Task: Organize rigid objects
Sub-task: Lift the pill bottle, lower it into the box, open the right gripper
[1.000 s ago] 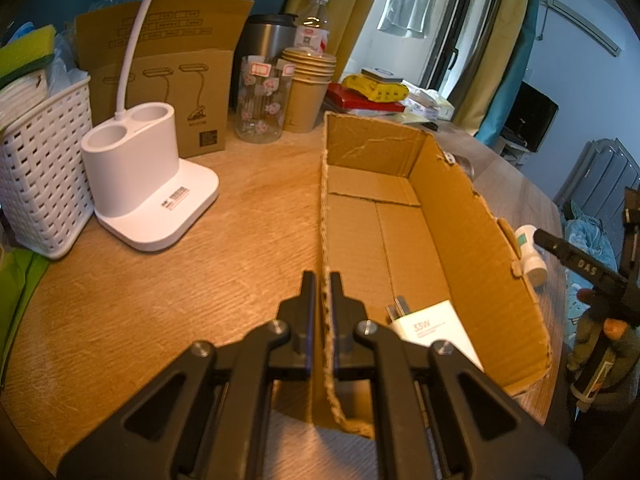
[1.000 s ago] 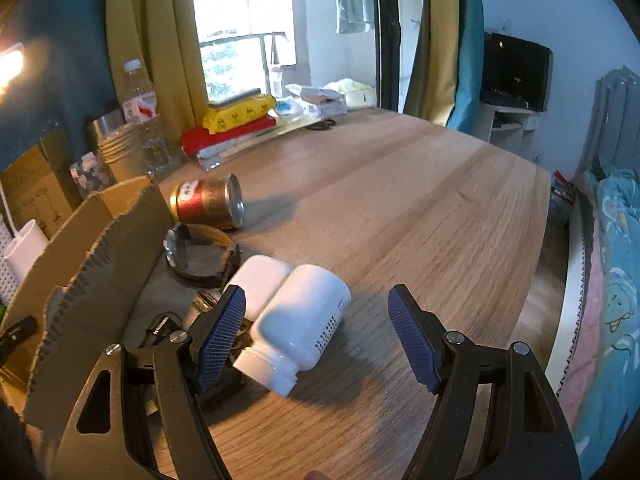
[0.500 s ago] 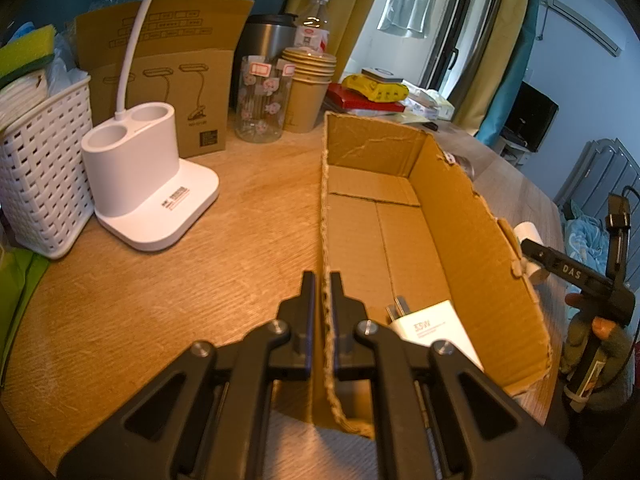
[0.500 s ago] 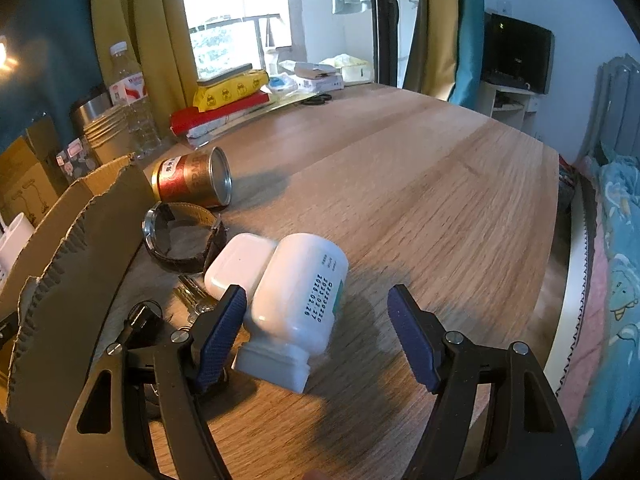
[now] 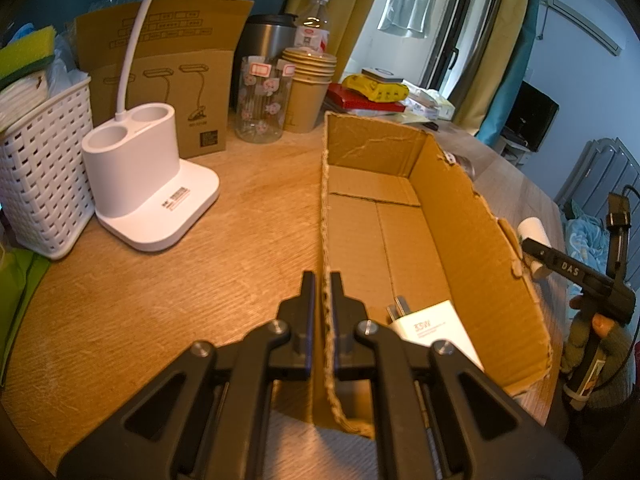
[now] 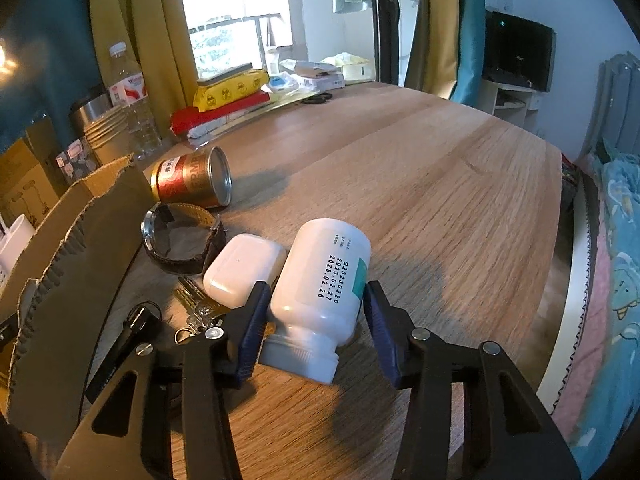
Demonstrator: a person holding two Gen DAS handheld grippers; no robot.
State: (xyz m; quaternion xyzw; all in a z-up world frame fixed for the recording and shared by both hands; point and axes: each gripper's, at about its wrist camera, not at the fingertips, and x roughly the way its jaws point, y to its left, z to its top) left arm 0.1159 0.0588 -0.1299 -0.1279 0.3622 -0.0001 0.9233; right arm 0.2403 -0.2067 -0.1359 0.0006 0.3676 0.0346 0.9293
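left hand-held gripper [image 5: 322, 300] is clamped on the near left wall of the open cardboard box [image 5: 472, 240], one finger each side of the torn edge, pads pressed together on the cardboard. box sits on the wooden table [image 5: 160, 280]. inside it, at the near end, a white charger [image 5: 436, 332] lies flat with prongs toward the far end; rest of the box floor is bare cardboard.

right hand-held gripper [image 6: 314, 312] has its blue pads on either side of the white pill bottle [image 6: 320, 280]. bottle lies on its side on the table, cap toward the camera, printed dates up. left pad touches the bottle, right pad touches or is just off the body, cannot tell if fully clamped. bottle is outside the box, near its right wall.

just left of the bottle, touching it, a white earbuds case [image 6: 240, 268]. behind that a wristwatch [image 6: 180, 236] with dark strap, and farther back a red and gold can [image 6: 192, 178] on its side, open end to the right. keys [image 6: 196, 308] lie under the case edge near the left pad. a black object [image 6: 136, 320] sits beside the box wall.

left of the box: white desk lamp base [image 5: 148, 184], white woven basket [image 5: 40, 180], brown carton [image 5: 168, 80], patterned glass jar [image 5: 262, 104], stack of paper cups [image 5: 308, 88], water bottle [image 5: 312, 20]. right gripper also shows at the left view's right edge with the bottle's pale end past the box wall.
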